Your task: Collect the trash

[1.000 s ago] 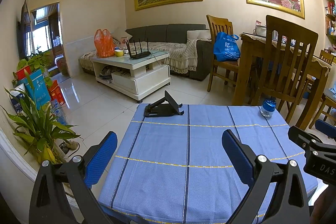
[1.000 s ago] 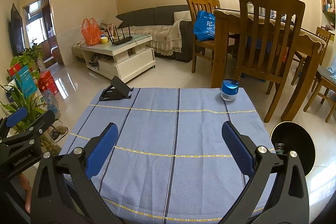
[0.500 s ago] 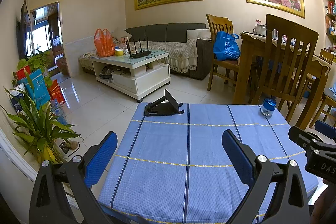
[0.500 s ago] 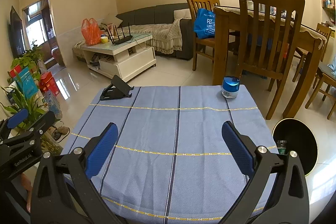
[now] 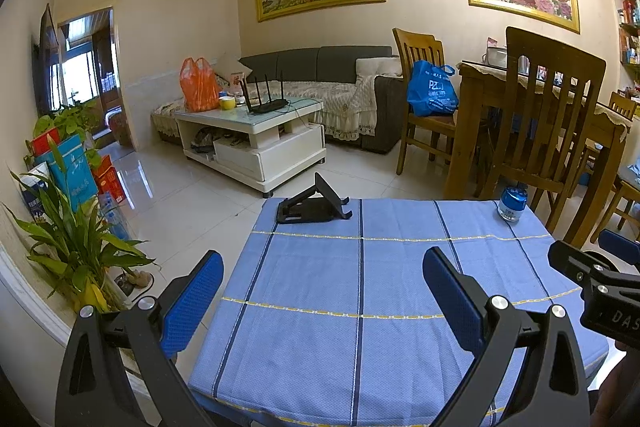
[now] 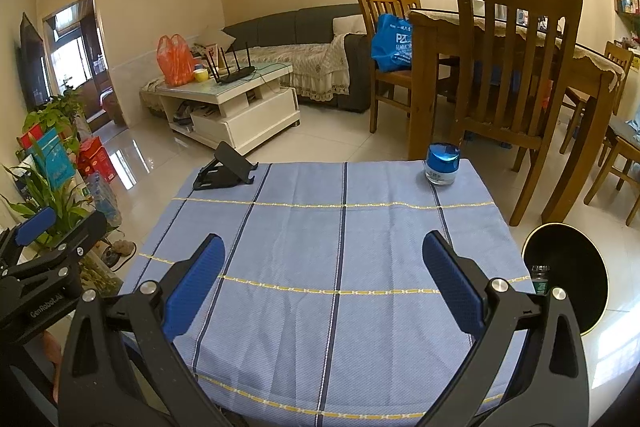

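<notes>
A small table with a blue checked cloth [image 5: 360,291] [image 6: 340,251] fills the foreground. A black round trash bin [image 6: 566,273] stands on the floor right of the table, with a bottle [image 6: 541,277] inside it. A small blue-lidded jar [image 6: 442,163] [image 5: 511,203] sits at the table's far right corner. My left gripper [image 5: 323,301] is open and empty above the near table half. My right gripper [image 6: 323,287] is open and empty too. Each gripper shows at the edge of the other's view, the right one [image 5: 596,279] and the left one [image 6: 44,263].
A black folding phone stand [image 5: 314,205] [image 6: 226,173] sits at the table's far left corner. A wooden chair [image 6: 512,75] and dining table stand behind on the right. Potted plants [image 5: 76,247] and boxes line the left wall. A white coffee table [image 5: 252,131] and sofa stand farther back.
The right wrist view has risen and drawn back slightly, so more of the bin shows. The left gripper is still. Both stay open.
</notes>
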The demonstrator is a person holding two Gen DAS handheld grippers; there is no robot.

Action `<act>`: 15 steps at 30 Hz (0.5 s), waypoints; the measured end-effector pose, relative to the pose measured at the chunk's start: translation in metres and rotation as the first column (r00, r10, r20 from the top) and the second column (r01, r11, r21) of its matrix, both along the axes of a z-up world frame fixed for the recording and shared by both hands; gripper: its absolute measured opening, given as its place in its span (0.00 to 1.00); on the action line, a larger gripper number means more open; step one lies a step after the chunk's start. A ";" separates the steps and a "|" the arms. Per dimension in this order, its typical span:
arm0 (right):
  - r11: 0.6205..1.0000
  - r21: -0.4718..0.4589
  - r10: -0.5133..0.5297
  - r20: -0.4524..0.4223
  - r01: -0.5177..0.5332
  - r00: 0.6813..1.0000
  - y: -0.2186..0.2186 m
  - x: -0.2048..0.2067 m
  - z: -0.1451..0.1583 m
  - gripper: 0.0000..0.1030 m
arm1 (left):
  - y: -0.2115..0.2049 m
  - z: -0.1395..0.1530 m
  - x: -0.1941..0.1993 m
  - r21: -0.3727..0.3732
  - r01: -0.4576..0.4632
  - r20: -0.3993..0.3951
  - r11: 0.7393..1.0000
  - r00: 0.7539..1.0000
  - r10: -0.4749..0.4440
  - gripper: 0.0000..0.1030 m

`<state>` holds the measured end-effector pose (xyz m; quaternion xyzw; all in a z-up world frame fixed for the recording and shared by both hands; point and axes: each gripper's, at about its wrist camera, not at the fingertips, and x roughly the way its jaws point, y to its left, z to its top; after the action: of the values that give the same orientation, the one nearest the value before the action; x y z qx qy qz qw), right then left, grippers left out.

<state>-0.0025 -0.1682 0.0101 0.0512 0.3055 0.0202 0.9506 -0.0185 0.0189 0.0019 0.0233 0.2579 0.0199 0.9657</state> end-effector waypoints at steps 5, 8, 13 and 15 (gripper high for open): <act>1.000 0.004 0.007 0.000 -0.007 1.000 0.010 -0.006 -0.004 0.95 | 0.000 -0.001 -0.001 -0.002 -0.001 -0.001 1.000 1.000 0.001 0.94; 1.000 0.004 0.006 -0.002 -0.006 1.000 0.009 -0.005 -0.004 0.95 | 0.000 -0.001 0.000 -0.001 -0.009 0.003 1.000 1.000 0.009 0.94; 1.000 0.009 0.008 -0.007 -0.008 1.000 0.009 -0.005 -0.004 0.95 | 0.000 -0.002 -0.001 -0.013 0.026 0.000 1.000 1.000 -0.026 0.94; 1.000 0.010 0.009 -0.008 -0.009 1.000 0.009 -0.006 -0.004 0.95 | -0.002 -0.002 -0.002 -0.023 0.055 -0.001 0.998 0.998 -0.055 0.94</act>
<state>-0.0085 -0.1597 0.0057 0.0546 0.3094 0.0260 0.9490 -0.0207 0.0173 -0.0001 0.0196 0.2583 -0.0098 0.9658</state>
